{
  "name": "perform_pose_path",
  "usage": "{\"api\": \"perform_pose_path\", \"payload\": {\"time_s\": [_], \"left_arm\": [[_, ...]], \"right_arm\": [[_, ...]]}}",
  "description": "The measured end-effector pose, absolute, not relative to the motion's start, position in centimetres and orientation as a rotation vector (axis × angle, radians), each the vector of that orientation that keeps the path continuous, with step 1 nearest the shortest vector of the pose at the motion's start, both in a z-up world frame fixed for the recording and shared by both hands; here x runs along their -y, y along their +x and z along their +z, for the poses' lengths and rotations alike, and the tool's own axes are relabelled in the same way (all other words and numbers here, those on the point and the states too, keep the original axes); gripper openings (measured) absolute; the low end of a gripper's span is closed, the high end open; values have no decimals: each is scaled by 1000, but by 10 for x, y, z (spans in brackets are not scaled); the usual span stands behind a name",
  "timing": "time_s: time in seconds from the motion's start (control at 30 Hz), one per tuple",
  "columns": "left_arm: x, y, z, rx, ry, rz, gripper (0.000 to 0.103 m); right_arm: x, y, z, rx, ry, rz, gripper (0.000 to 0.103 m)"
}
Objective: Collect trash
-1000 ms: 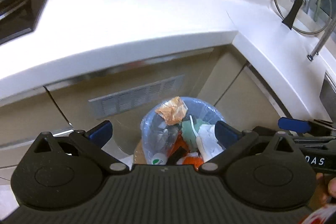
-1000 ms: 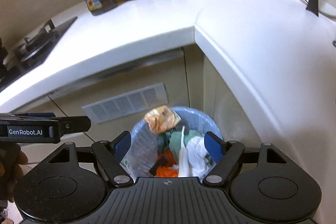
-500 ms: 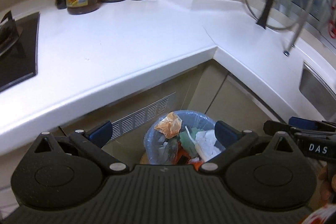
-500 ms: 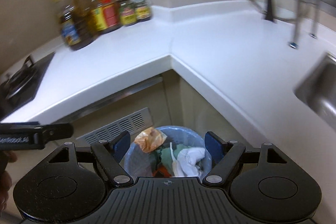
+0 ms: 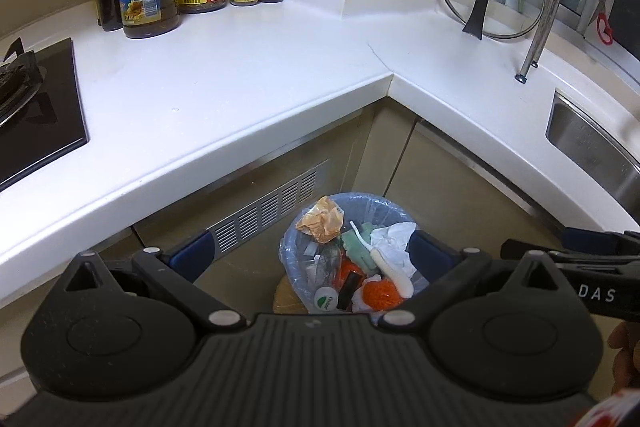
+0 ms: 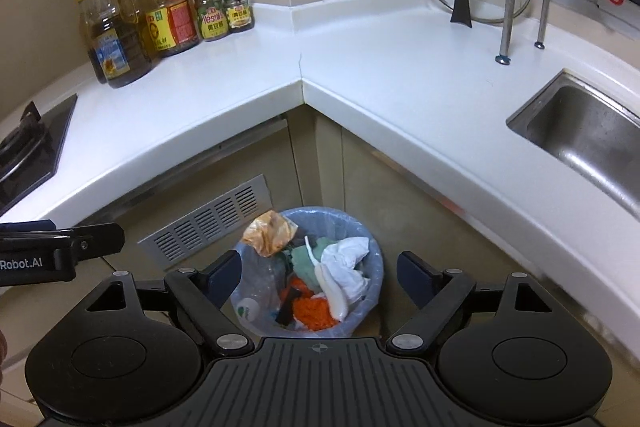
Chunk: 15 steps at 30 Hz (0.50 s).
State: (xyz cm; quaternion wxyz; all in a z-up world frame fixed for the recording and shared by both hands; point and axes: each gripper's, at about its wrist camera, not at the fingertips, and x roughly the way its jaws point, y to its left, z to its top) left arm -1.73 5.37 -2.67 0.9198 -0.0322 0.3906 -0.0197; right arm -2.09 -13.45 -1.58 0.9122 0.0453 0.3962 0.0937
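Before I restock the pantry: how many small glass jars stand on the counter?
2. A taller jar and a shorter jar stand side by side, right of the oil bottles.

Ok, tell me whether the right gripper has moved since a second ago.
Yes. The right gripper has pulled up and back from the trash bin: the bin looks smaller, and the sink has come into view.

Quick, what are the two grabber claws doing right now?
Left gripper: open, empty.
Right gripper: jaws opening, nothing between them.

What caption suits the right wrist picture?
Right gripper, jaws opening and empty, above a full trash bin in a white kitchen counter's corner.
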Motion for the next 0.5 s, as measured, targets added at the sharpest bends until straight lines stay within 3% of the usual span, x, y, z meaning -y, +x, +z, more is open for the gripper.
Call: {"api": "perform_pose_path", "payload": {"time_s": [0.5], "left_arm": [[-28,-25,-25,-794,-43,-50,102]], "right_arm": [[152,-28,-11,-797,91,200,85]]}}
